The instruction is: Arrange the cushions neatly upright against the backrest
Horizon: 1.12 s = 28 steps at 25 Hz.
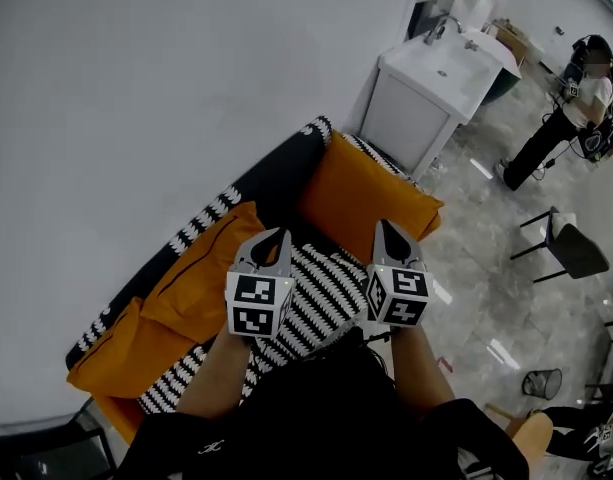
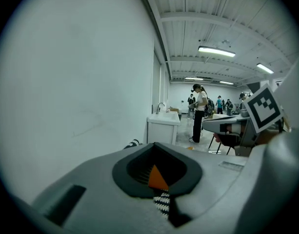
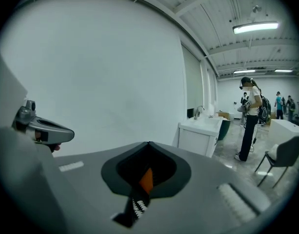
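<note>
A sofa with a black-and-white striped seat (image 1: 321,303) stands along the white wall, its dark backrest (image 1: 271,173) trimmed with stripes. Three orange cushions rest on it: one at the far end (image 1: 366,193), one in the middle (image 1: 201,268), one at the near end (image 1: 116,353). My left gripper (image 1: 283,236) hovers over the seat beside the middle cushion, jaws shut and empty. My right gripper (image 1: 386,226) hangs just in front of the far cushion, also shut and empty. In the left gripper view the closed jaw tips (image 2: 154,145) show only a sliver of orange and stripes (image 2: 160,189); the right gripper view (image 3: 148,143) shows the same.
A white sink cabinet (image 1: 431,83) stands past the sofa's far end. A person (image 1: 576,108) stands on the tiled floor to the right, near a dark chair (image 1: 571,248) and a wire bin (image 1: 542,381). Dark furniture (image 1: 46,448) sits at the sofa's near end.
</note>
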Each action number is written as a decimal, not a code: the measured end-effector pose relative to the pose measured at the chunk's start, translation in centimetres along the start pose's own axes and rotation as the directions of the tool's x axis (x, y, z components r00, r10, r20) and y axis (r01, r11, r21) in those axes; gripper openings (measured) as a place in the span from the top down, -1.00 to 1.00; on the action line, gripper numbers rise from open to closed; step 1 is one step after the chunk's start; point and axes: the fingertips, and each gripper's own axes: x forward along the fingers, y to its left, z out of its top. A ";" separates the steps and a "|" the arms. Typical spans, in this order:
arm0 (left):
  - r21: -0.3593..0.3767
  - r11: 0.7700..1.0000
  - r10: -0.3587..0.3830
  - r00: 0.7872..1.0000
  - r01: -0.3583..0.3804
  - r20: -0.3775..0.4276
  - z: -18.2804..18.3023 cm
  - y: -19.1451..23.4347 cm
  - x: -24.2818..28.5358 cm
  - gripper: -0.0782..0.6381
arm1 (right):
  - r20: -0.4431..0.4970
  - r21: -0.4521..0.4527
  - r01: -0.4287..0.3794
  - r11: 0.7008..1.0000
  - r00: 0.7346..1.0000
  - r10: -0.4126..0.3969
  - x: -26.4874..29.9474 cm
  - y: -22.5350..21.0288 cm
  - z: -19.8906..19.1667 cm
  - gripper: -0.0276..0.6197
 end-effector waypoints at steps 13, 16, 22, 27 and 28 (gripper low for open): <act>0.006 1.000 -0.007 0.988 0.008 -0.154 -0.7 -2.7 27.3 0.68 | -0.207 0.086 0.127 0.988 0.972 -0.108 13.7 -24.0 -8.5 0.79; 0.014 0.999 -0.032 0.984 0.035 -0.175 -1.1 -2.8 33.1 0.45 | -0.257 0.103 0.136 0.985 0.961 -0.106 16.5 -27.5 -10.9 0.72; 0.001 0.995 -0.100 0.960 0.104 -0.260 -3.8 -1.2 43.3 0.10 | -0.374 0.092 0.114 0.989 0.925 -0.072 21.3 -31.4 -17.0 0.36; -0.069 0.993 -0.110 0.935 0.092 -0.336 -7.5 1.0 50.1 0.02 | -0.469 0.067 0.128 0.990 0.879 -0.081 23.9 -34.5 -22.4 0.20; -0.071 0.993 -0.109 0.929 0.090 -0.353 -8.3 1.5 51.1 0.01 | -0.486 0.058 0.126 0.990 0.870 -0.082 24.4 -34.8 -23.3 0.17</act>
